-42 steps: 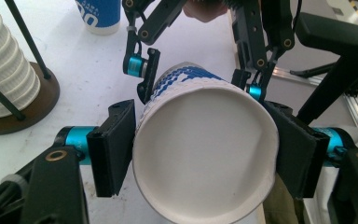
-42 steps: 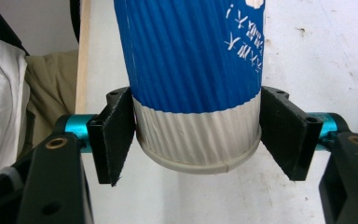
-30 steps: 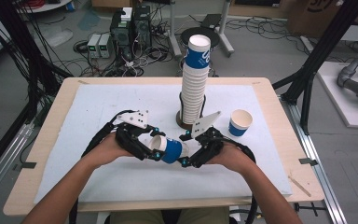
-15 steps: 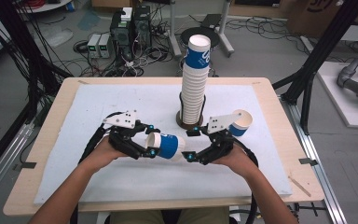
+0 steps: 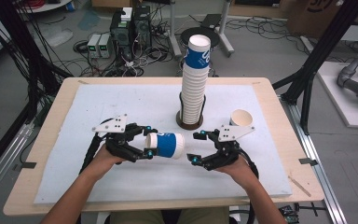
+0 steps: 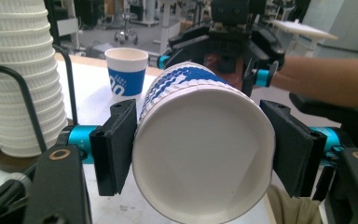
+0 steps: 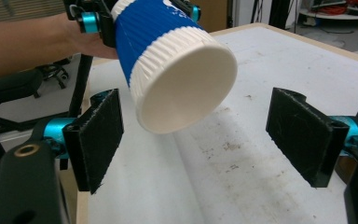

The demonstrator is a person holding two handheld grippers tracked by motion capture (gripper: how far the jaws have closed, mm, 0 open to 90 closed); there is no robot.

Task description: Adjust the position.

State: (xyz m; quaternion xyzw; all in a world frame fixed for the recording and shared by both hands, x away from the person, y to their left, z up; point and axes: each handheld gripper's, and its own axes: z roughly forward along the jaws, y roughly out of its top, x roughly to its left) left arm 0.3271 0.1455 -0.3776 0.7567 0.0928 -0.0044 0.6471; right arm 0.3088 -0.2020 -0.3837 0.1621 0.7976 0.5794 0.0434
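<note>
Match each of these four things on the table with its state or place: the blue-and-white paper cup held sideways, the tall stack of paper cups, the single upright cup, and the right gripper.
Things:
1. blue-and-white paper cup held sideways
2. tall stack of white ribbed paper cups
3. single upright paper cup
4. right gripper

States:
A. jaws open, holding nothing
B. stands alone, beyond the right hand
C. clamped in the left gripper
D. in a black wire holder

Pairs: 1-C, 2-D, 3-B, 4-A

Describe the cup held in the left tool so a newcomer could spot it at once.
Start at the tall stack of paper cups in its wire holder at the middle of the white mat. In front of it, the left tool grips a blue-and-white ribbed paper cup. It lies on its side in the air, whereas the lone cup right of the stack stands upright.
</note>
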